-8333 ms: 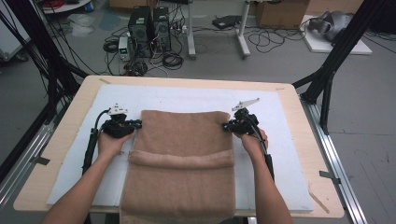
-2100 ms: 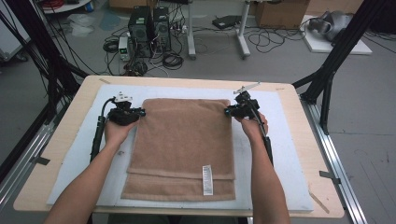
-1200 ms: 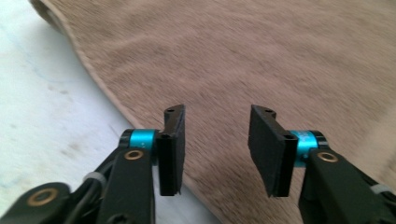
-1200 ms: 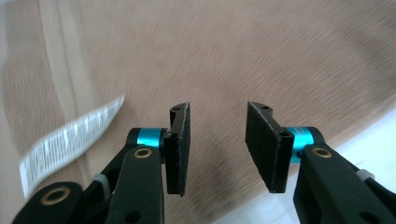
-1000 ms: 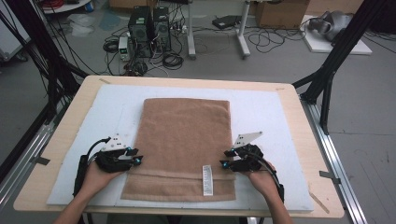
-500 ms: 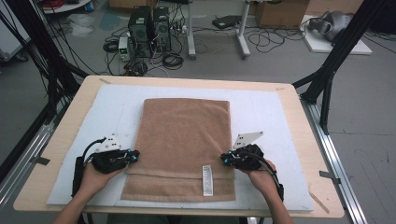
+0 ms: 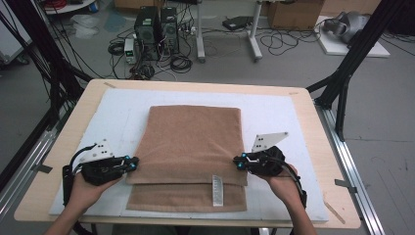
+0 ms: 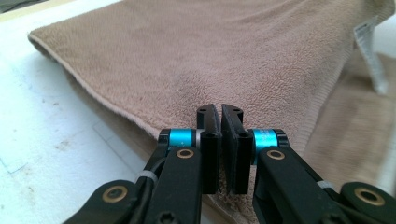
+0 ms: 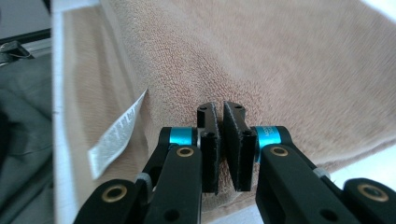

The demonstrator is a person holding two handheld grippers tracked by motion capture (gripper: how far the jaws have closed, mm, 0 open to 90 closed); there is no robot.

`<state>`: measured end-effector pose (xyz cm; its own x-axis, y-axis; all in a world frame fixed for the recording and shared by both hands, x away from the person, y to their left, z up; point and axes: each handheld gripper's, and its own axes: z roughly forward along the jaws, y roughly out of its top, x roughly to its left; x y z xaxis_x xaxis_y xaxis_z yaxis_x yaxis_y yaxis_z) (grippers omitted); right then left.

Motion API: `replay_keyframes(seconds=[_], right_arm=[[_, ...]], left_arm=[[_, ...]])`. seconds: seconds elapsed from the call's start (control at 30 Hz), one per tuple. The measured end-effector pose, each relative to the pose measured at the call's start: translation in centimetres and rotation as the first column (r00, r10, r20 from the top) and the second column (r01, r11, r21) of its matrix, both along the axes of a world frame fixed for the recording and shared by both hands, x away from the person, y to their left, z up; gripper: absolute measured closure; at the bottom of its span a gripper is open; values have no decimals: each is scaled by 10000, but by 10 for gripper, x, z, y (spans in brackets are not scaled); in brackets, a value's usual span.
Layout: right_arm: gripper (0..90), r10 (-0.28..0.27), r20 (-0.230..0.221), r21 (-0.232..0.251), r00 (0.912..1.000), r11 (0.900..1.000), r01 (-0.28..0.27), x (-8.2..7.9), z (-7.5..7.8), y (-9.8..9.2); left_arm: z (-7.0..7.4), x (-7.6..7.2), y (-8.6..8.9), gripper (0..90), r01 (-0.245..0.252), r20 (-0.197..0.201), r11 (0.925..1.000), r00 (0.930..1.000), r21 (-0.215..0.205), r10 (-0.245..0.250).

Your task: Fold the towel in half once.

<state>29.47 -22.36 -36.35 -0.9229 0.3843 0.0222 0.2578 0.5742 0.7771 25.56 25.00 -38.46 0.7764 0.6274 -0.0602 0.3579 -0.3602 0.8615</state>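
- The table fills the lower two thirds of the high view, with a white mat on it; both look just as they did a second ago.
- The brown towel lies at the centre of the mat. Its top layer now ends short of the layer beneath, so a strip of the under layer shows at lower centre, with the white label sticking out there.
- A second ago the towel lay flat and the grippers rested at its lower corners. Now both side edges of the top layer are pinched and raised a little off the mat. I judge that a new fold is beginning, with the near part about to be carried toward the top of the frame.
- The left gripper sits at the lower left of the high view, on the towel's left edge. Its jaws have just been closing and are now clenched, with a thin fold of towel cloth nipped between them, as the left gripper view shows.
- The right gripper sits at the lower right, on the towel's right edge. Its jaws have also just closed; in the right gripper view they are clamped on the cloth edge, the label just to their left.
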Motion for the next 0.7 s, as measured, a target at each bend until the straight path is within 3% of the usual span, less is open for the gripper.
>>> replay_keyframes(seconds=[0.13, 0.2, 0.3, 0.37, 0.47, 0.7], right_arm=[[814, 680, -113, 234, 9976, 9974, -677, -17, 12, -2], [741, 681, -273, 267, 9973, 9974, -674, -19, 10, -4], [696, 394, -677, 236, 9969, 9990, -378, -12, -5, -7], [670, 247, -829, 197, 9963, 9995, -232, -8, -15, -7], [649, 61, -1084, -44, 9941, 10000, -66, -4, -30, -5], [574, -468, -1208, 85, 9916, 9988, 481, 8, -47, -2]], left_arm=[[-2, -20, 7, 833, 300, -181, 9995, 9994, -118, -302], [-9, -21, 8, 694, 140, -531, 9998, 9985, -170, -149], [-21, -16, 8, 638, -22, -723, 10000, 9974, 23, 24], [-26, -12, 5, 623, -83, -647, 9996, 9979, 285, 101], [-33, -5, -1, 598, -122, -665, 9994, 9977, 331, 144], [-41, 12, -11, 566, -290, -513, 9986, 9982, 432, 312]])
